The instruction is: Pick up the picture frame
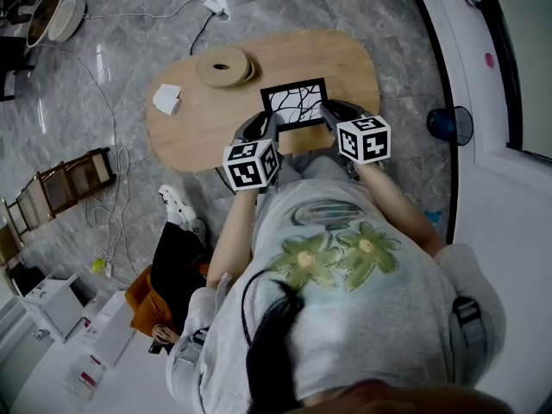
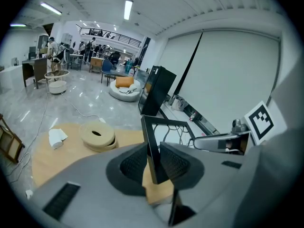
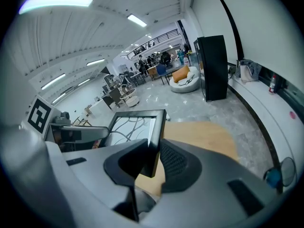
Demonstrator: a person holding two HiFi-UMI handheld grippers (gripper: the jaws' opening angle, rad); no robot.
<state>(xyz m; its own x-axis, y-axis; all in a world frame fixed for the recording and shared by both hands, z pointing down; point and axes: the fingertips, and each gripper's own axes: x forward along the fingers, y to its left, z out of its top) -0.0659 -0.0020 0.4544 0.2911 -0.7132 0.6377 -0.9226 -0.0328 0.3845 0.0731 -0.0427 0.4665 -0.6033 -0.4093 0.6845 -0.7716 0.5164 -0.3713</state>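
an oval wooden table (image 1: 345, 59) stands on a grey marble floor (image 1: 69, 102). on its left part lie a round wooden disc (image 1: 222, 65) with a hole in its middle and, near it, a small white packet (image 1: 167, 99). a white power strip (image 1: 216, 5) lies on the floor beyond the table.

Black picture frame (image 1: 295, 105) shows dark branching lines on white.

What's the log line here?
left gripper: shut on picture frame, left edge | right gripper: shut on picture frame, right edge | picture frame: over wooden table
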